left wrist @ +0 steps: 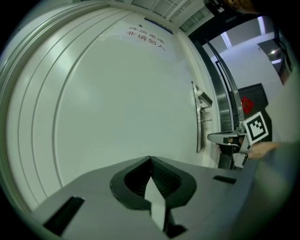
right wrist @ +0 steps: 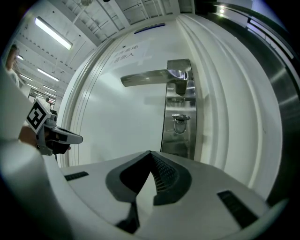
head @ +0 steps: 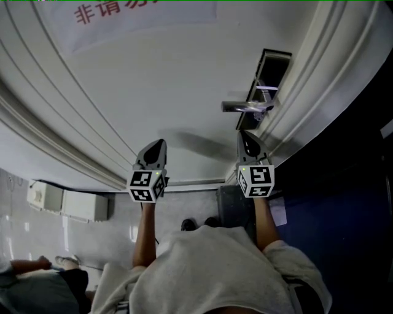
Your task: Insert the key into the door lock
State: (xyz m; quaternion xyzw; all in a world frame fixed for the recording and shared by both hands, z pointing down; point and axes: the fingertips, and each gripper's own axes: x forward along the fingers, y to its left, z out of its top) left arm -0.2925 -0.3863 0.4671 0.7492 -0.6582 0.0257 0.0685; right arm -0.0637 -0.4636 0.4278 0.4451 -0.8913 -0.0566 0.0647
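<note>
Door: a white panelled door [head: 184,80] fills the far side, with a paper notice in red print [head: 141,18] stuck high on it.
Lever handle: a metal lever handle [right wrist: 150,77] reaches left from the top of the steel lock plate [right wrist: 180,140] at the door's right edge.
Key: what looks like the key [right wrist: 181,121], a small metal piece with a loop hanging from it, sits at the keyhole in the plate, below the handle. Neither gripper touches it.
Right gripper: the right gripper [right wrist: 150,153] is clenched, its jaws meeting with nothing between them. It points roughly level at the lock plate and is near it without touching.
Left gripper: the left gripper [left wrist: 151,158] is clenched too, and empty. It faces the bare door panel, well left of the handle and beside the right gripper.
Person: bare forearms in a grey shirt [head: 209,270] hold both grippers out towards the door.
</note>
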